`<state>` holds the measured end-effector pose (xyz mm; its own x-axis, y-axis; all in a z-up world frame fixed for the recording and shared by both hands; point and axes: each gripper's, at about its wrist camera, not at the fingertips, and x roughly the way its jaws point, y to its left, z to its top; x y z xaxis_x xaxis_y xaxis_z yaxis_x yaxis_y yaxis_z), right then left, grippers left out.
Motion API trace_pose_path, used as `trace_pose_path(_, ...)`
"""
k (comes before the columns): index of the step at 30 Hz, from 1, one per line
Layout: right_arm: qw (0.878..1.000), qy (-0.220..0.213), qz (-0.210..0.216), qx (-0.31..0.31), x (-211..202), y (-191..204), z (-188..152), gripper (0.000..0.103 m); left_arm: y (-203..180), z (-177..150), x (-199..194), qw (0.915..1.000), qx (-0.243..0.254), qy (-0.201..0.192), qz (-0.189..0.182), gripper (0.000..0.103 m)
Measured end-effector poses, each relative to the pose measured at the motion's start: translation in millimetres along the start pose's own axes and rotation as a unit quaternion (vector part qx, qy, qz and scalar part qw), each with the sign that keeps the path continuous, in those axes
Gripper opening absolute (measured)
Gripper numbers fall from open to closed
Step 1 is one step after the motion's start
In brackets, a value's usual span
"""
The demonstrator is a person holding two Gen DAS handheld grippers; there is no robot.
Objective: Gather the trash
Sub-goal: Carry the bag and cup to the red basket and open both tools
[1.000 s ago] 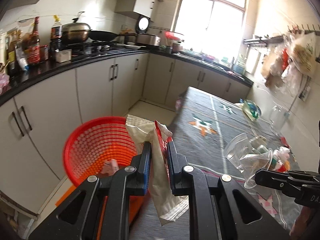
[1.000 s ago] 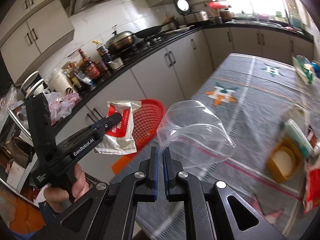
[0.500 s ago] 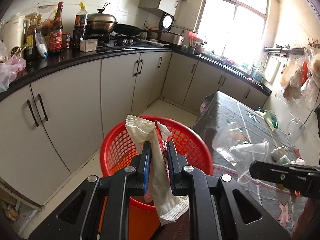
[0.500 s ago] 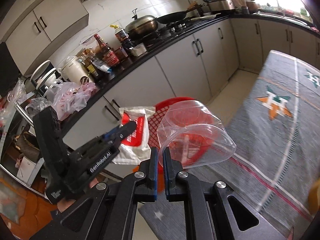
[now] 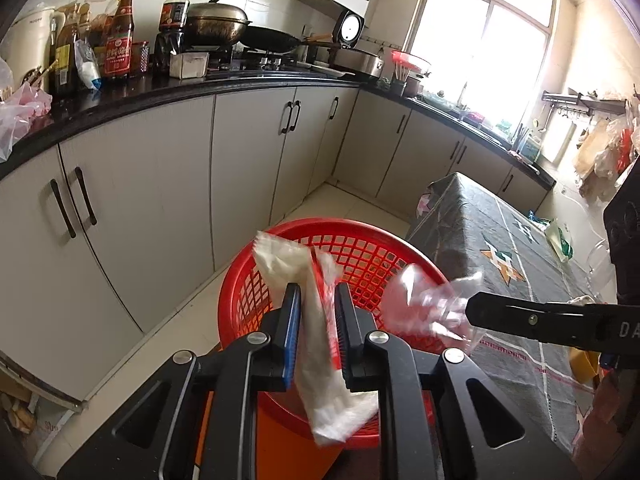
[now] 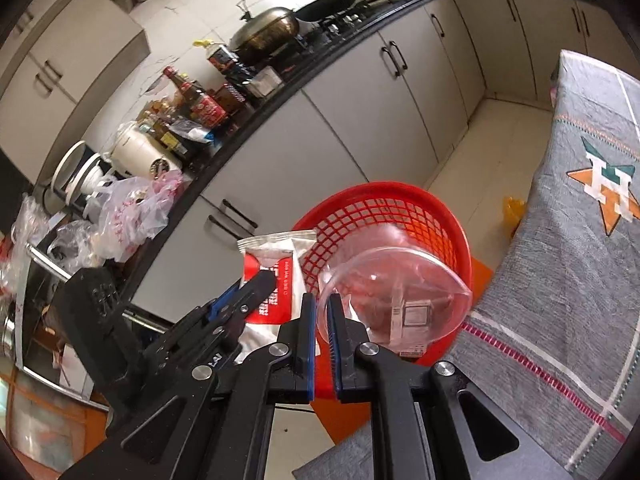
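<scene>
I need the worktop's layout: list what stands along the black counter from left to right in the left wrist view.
Pink plastic bag → red-labelled sauce bottle → dark bottle with yellow cap → lidded steel pot → black wok → open rice cooker.

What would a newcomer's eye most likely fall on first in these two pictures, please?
Probably the red basket on the floor between the cabinets and the table. Just above it, the left gripper holds a red-and-white wrapper, and the right gripper holds a clear plastic cup by its rim.
</scene>
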<state>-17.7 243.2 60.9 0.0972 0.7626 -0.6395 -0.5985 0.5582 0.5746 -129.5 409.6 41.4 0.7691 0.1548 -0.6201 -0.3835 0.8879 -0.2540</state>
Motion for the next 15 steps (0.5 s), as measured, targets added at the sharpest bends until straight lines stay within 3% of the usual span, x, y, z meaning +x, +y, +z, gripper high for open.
trace_pose_path(2, 1.0, 0.006, -0.001, 0.007, 3, -3, 1, 0.012, 2, -1, 1, 1.0, -0.006, 0.0, -0.004, 0.029)
trace_pose_path(5, 1.0, 0.003, 0.004, 0.008, 0, -5, 3, 0.033, 2, -2, -1, 1.0, -0.005, -0.007, 0.004, 0.037)
trace_pose_path(15, 0.999, -0.037, -0.016, -0.01, -44, -8, -13, 0.033, -12, -10, -25, 0.9997, -0.001, -0.026, -0.002, 0.044)
